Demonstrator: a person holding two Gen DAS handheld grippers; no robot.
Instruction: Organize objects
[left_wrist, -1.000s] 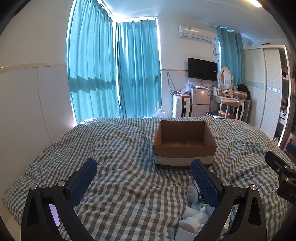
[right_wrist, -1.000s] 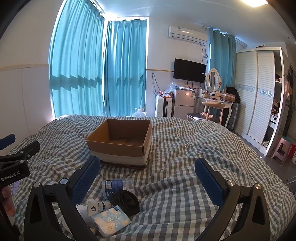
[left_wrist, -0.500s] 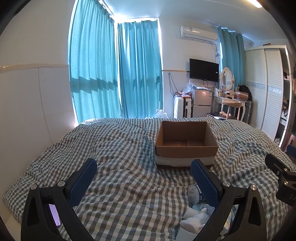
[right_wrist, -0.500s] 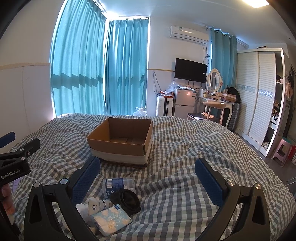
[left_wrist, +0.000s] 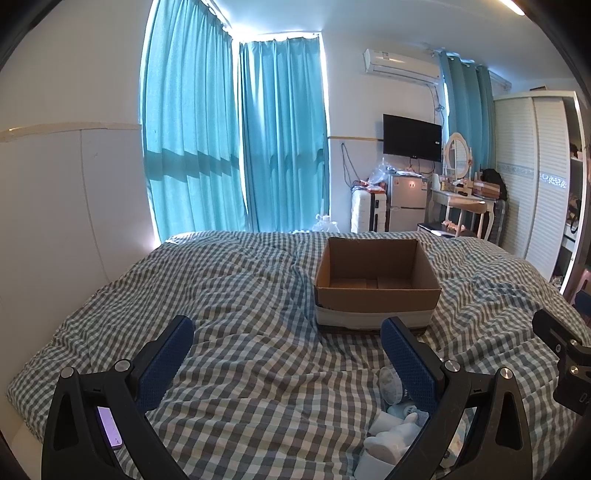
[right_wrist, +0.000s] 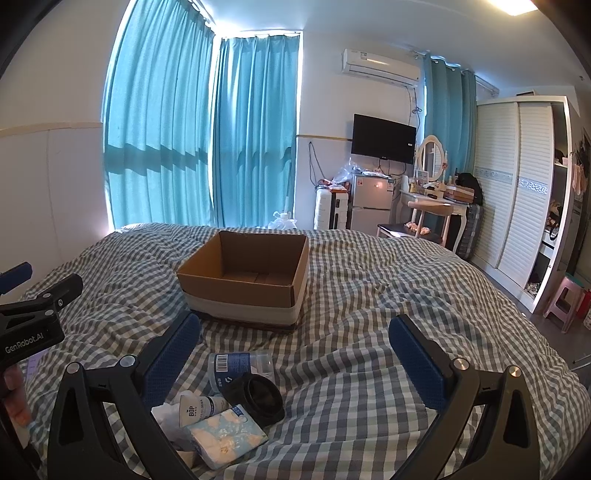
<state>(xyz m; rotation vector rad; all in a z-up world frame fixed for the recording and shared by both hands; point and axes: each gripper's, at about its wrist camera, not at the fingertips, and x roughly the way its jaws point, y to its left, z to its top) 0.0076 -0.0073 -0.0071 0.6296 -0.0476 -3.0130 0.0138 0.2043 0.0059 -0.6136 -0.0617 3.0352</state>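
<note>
An open, empty cardboard box (left_wrist: 376, 284) (right_wrist: 243, 280) stands on the checked bed. In front of it lies a small pile: a clear bottle with a blue label (right_wrist: 236, 367), a black round cap (right_wrist: 258, 400), a white tube (right_wrist: 201, 406), a tissue pack (right_wrist: 225, 439) and a white figurine (left_wrist: 389, 437). My left gripper (left_wrist: 286, 350) is open and empty, left of the pile. My right gripper (right_wrist: 295, 345) is open and empty, above the pile's right side.
The checked duvet (left_wrist: 240, 295) covers the whole bed. A white wall panel (left_wrist: 55, 221) runs along the left. Beyond the bed stand teal curtains (left_wrist: 236, 147), a small fridge (right_wrist: 371, 203), a dressing table with chair (right_wrist: 428, 214), a wardrobe (right_wrist: 517, 192) and a pink stool (right_wrist: 563, 302).
Both views have crept slightly closer to the box and shifted a little right. Nothing on the bed has moved, and both grippers stay open.
</note>
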